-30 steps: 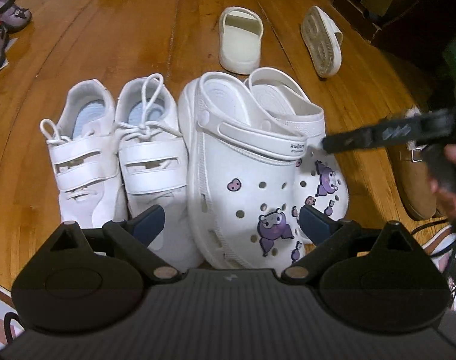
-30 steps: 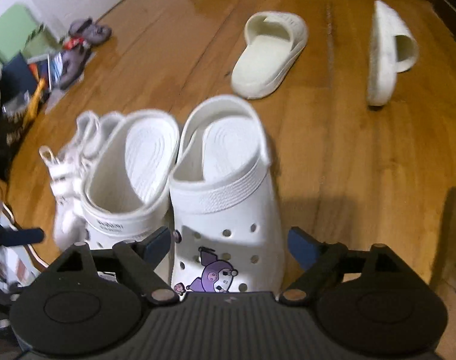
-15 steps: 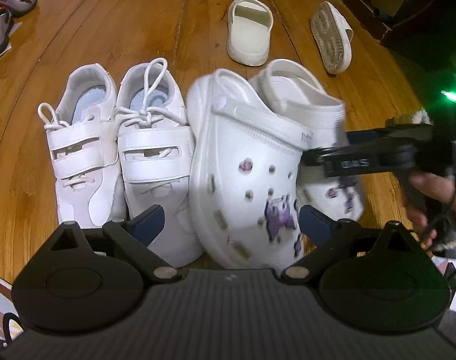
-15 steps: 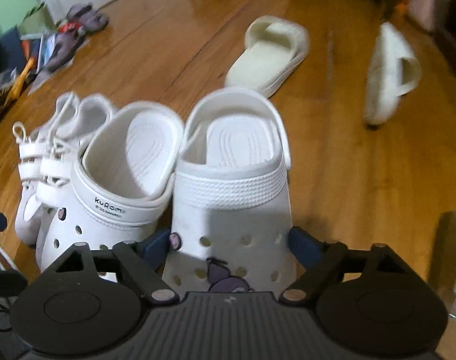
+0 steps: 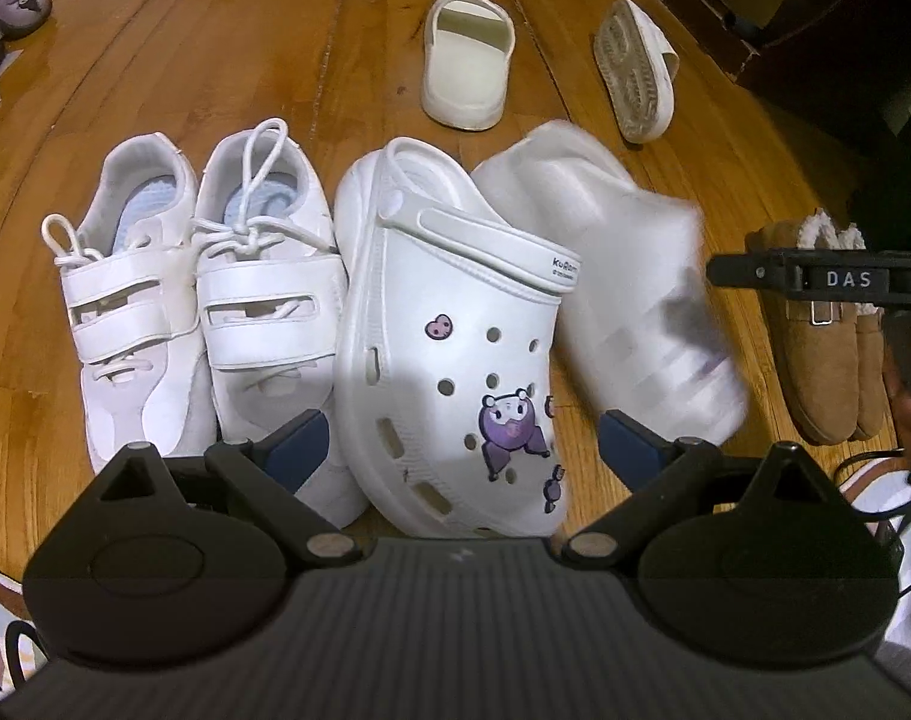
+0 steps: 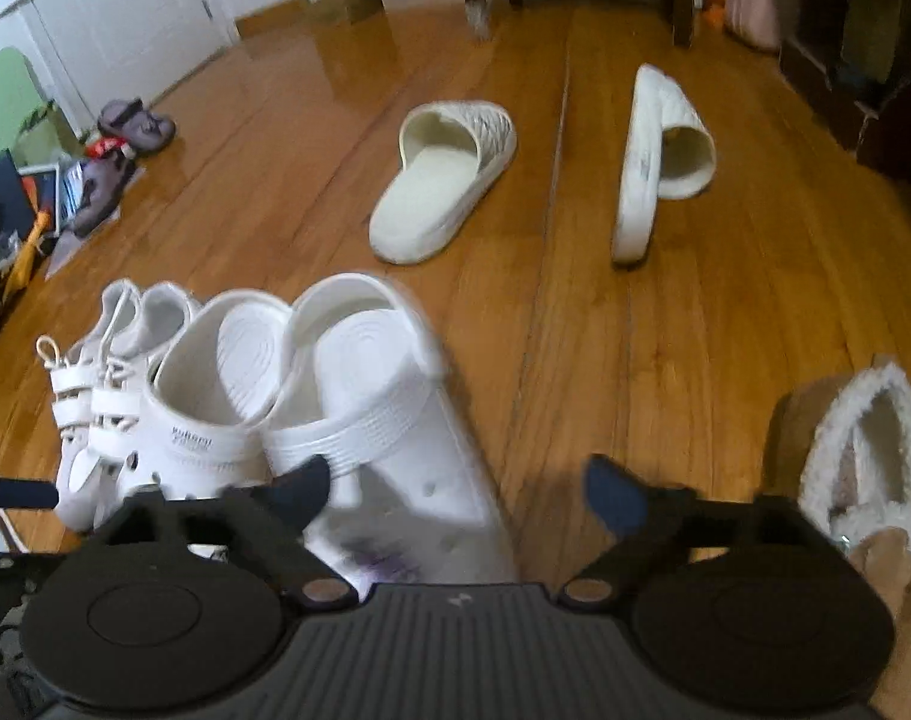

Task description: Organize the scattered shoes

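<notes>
A pair of white strap sneakers (image 5: 197, 312) stands on the wood floor beside two white clogs. The left clog (image 5: 455, 348), with a purple charm, lies between the fingers of my left gripper (image 5: 464, 450), which is open and not pressing on it. The right clog (image 5: 623, 288) is blurred beside it. My right gripper (image 6: 455, 492) hangs over the right clog (image 6: 389, 420) with its jaws opening and wide; the clog lies under the left finger, not gripped. One of its fingers (image 5: 755, 270) shows right of the clogs.
Two cream slides lie farther off, one flat (image 6: 443, 180), one on its side (image 6: 659, 162). Brown fleece-lined slippers (image 6: 863, 462) sit to the right. Grey sandals (image 6: 134, 120) and clutter lie far left. Boxes and furniture legs line the back.
The right gripper has drawn back to the right, off the right clog, and its jaws now stand wider. The right clog has shifted and is blurred. The left gripper has stayed put.
</notes>
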### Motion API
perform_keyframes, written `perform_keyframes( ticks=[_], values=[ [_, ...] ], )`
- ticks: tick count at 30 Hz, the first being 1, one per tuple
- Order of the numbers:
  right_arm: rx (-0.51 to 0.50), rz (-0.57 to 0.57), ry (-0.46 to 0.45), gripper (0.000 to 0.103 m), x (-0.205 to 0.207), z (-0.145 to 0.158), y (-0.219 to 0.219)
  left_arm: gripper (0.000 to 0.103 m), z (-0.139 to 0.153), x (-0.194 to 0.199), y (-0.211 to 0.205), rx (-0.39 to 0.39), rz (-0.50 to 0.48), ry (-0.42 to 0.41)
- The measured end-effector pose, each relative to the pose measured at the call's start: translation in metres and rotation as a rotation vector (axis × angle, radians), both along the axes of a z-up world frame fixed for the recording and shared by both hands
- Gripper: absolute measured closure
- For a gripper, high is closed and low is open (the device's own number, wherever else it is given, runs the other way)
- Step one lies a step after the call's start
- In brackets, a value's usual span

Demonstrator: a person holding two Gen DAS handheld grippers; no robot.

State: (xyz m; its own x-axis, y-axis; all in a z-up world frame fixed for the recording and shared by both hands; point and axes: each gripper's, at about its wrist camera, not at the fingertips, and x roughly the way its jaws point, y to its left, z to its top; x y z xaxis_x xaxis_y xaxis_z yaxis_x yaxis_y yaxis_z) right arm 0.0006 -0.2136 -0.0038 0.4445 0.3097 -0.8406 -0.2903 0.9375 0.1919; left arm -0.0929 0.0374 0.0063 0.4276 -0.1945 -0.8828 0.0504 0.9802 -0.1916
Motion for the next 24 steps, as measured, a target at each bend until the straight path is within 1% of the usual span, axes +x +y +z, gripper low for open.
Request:
perform_keyframes(
  ticks=[3, 4, 5, 7, 8, 10, 13, 16, 18, 20, 21, 24],
  values=[
    [-0.006, 0.053, 0.05, 0.008, 0.005, -0.017, 0.021, 0.005, -0.002, 0.001, 0.001, -0.002, 0.006, 0.009],
    [-0.034, 0.092, 0.041, 0.008, 0.003, -0.022, 0.033, 0.005, -0.003, 0.002, 0.001, -0.001, 0.007, 0.012],
    [-0.088, 0.129, 0.014, 0.008, 0.002, -0.027, 0.045, 0.005, -0.004, 0.002, 0.002, 0.003, 0.01, 0.016],
    [-0.16, 0.172, -0.026, 0.009, 0.004, -0.036, 0.061, 0.005, -0.006, 0.002, 0.003, 0.005, 0.015, 0.019],
    [-0.17, 0.179, -0.028, 0.015, 0.005, -0.038, 0.064, 0.005, -0.006, 0.002, 0.003, 0.004, 0.018, 0.02],
    [-0.209, 0.179, -0.029, 0.014, 0.011, -0.046, 0.078, 0.005, -0.006, 0.003, 0.003, 0.001, 0.021, 0.021],
    [-0.219, 0.19, -0.047, 0.017, 0.015, -0.048, 0.084, 0.005, -0.007, 0.004, 0.002, -0.004, 0.021, 0.025],
    [-0.199, 0.085, 0.0, 0.018, 0.014, -0.042, 0.067, 0.005, -0.006, 0.004, 0.0, -0.008, 0.02, 0.023],
    [-0.182, 0.02, -0.007, 0.018, 0.008, -0.034, 0.05, 0.005, -0.005, 0.003, 0.0, -0.015, 0.019, 0.018],
    [-0.174, -0.081, -0.022, 0.018, 0.0, -0.022, 0.022, 0.005, -0.005, 0.003, 0.0, -0.025, 0.021, 0.015],
    [-0.177, -0.134, -0.027, 0.018, -0.004, -0.017, 0.008, 0.005, -0.005, 0.003, 0.0, -0.027, 0.022, 0.016],
    [-0.219, -0.213, -0.044, 0.016, -0.008, -0.016, -0.019, 0.005, -0.005, 0.004, 0.0, -0.034, 0.025, 0.017]
  ],
)
